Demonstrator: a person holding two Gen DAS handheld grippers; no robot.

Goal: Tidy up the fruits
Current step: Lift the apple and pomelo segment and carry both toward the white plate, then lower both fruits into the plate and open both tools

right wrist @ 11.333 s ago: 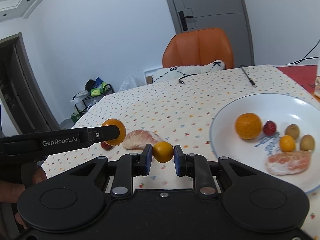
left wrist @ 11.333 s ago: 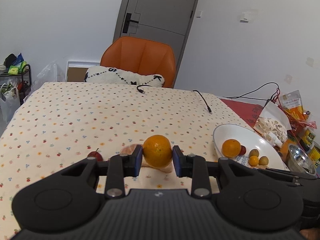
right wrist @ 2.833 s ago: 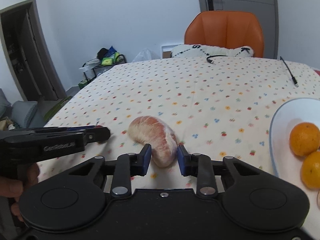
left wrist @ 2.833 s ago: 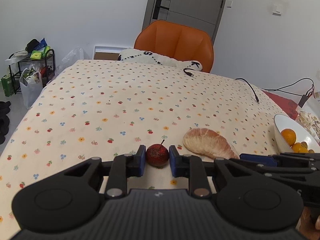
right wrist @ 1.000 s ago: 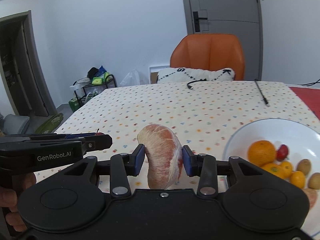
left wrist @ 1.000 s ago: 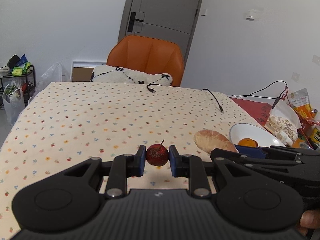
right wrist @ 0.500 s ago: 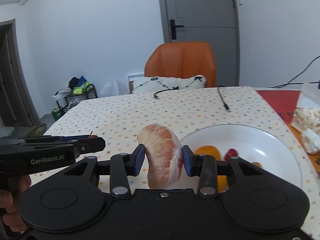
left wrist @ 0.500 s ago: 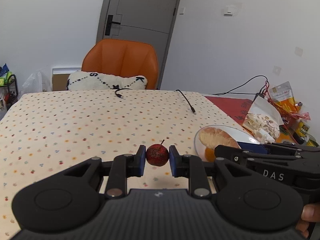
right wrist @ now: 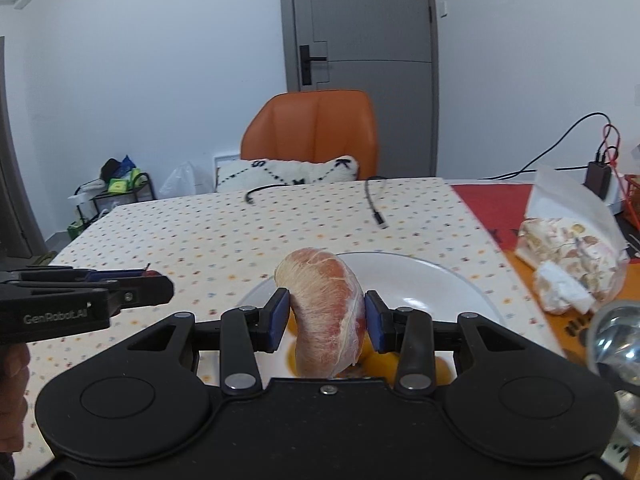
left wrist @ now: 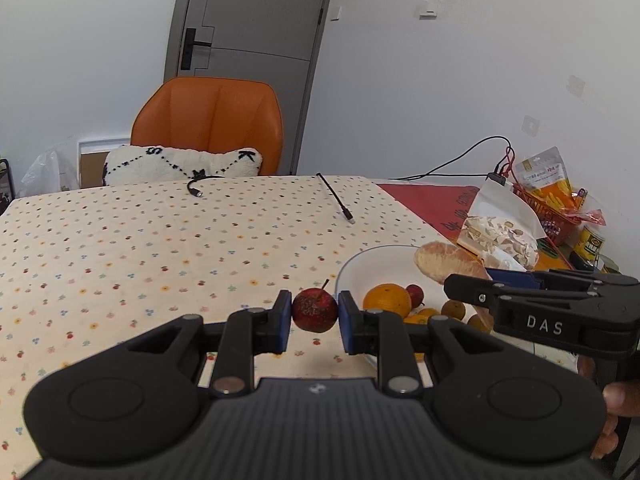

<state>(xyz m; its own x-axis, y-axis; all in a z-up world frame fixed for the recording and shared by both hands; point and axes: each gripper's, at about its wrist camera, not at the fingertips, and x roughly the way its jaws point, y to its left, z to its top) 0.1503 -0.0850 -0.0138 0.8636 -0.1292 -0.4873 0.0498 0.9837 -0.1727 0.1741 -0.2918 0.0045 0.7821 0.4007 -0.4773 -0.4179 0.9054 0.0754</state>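
Above the white plate (right wrist: 440, 276), the right gripper (right wrist: 326, 320) held a peeled pomelo segment (right wrist: 326, 312), its jaws closed on the segment's middle so both ends stuck out above and below. Just left of the plate's rim, the left gripper (left wrist: 311, 322) held a small dark red fruit (left wrist: 314, 310) with a short stem, jaws pinched narrow against its sides, above the flowered cloth of the counter (left wrist: 140, 240).

Much of the sorting appeared done. An orange (left wrist: 387, 300), a small red fruit (left wrist: 415, 293), a brownish kiwi-like fruit (left wrist: 454, 309) and some small orange fruits lay gathered in the plate. No loose fruit showed elsewhere on the cloth. What seemed left was setting down the two carried pieces.

Several things stayed unclear. From the right wrist view, the gripper body and the pomelo segment covered nearly all the plate's contents, leaving only orange patches. From the left wrist view, the right gripper (left wrist: 468, 286) crossed the plate's far side, hiding part of it. The total count of fruits in the plate could not be told. Snack bags (left wrist: 500, 232) stood beyond the plate.
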